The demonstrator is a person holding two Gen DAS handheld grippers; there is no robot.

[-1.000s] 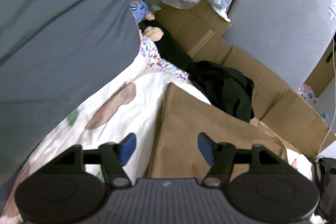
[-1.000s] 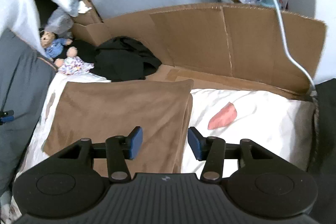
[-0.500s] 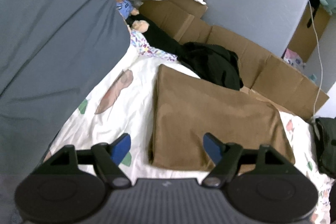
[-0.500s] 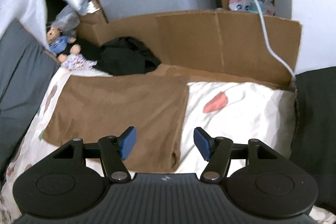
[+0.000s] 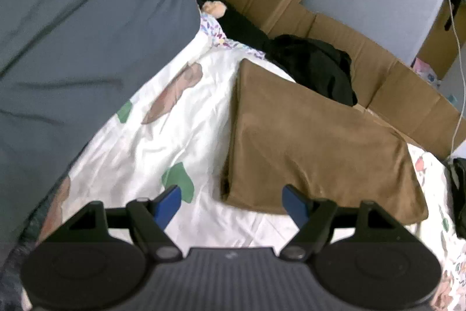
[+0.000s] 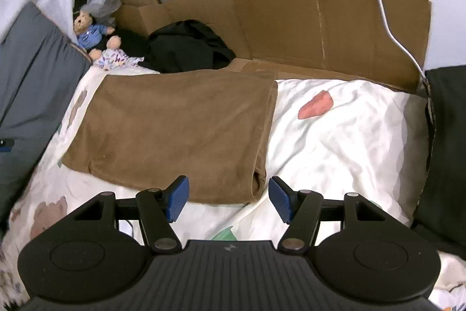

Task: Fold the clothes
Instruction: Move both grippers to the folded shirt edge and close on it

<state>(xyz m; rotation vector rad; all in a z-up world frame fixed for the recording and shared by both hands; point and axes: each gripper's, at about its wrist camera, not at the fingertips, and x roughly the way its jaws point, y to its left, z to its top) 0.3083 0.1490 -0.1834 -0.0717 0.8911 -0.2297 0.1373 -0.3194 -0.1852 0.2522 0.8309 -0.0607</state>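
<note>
A brown garment (image 5: 308, 145) (image 6: 180, 124) lies folded into a flat rectangle on a white patterned bedsheet (image 5: 163, 136) (image 6: 343, 142). My left gripper (image 5: 233, 201) hovers open over the near left corner of the garment, with nothing between its blue pads. My right gripper (image 6: 228, 197) stands open over the garment's near right corner, where the folded edge rolls over; its pads do not touch the cloth.
A heap of black clothing (image 5: 314, 63) (image 6: 186, 48) lies behind the brown garment. Flattened cardboard (image 6: 326, 25) stands along the back. A teddy bear (image 6: 90, 34) sits at the back left beside a grey cushion (image 5: 75, 34). A white cable (image 6: 387, 19) hangs at right, near a dark cushion (image 6: 445, 136).
Both grippers have drawn back toward the near edge of the brown garment and sunk lower. The right gripper's jaws have spread wider. The garment has stayed flat.
</note>
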